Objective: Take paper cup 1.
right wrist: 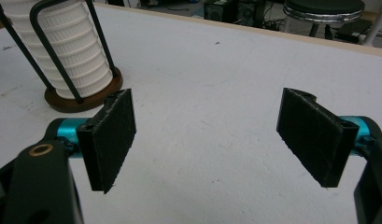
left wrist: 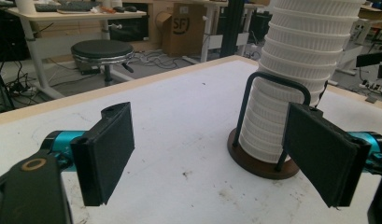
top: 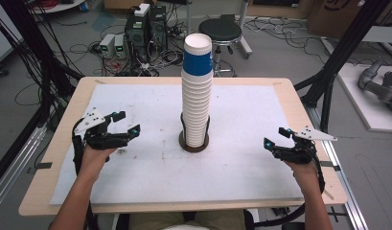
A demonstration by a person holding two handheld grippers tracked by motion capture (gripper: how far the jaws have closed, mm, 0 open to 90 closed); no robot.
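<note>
— What's in that holder in the middle of the counter?

— A tall stack of white ribbed paper cups, nested one in another. The topmost cup wears a blue band and its mouth is open; I can't tell whether anything is inside it. The stack stands upright in a round dark wooden base with black wire hoops rising round its lower cups.

— And where does the stack stand on the counter?

— About midway between the left and right edges, on the white sheet that covers most of the top.

— The tools?

— The left tool is held near the left edge, pointing inward toward the stack, jaws parted with nothing between them. In the left gripper view the cups rise just behind the far jaw, apart from it. The right tool is near the right edge, also aimed inward, jaws apart and holding nothing. In the right gripper view the holder sits off beyond one jaw, clear of it.

— So neither touches the cups?

— Neither. Both are well apart from the stack, one on each side.
</note>
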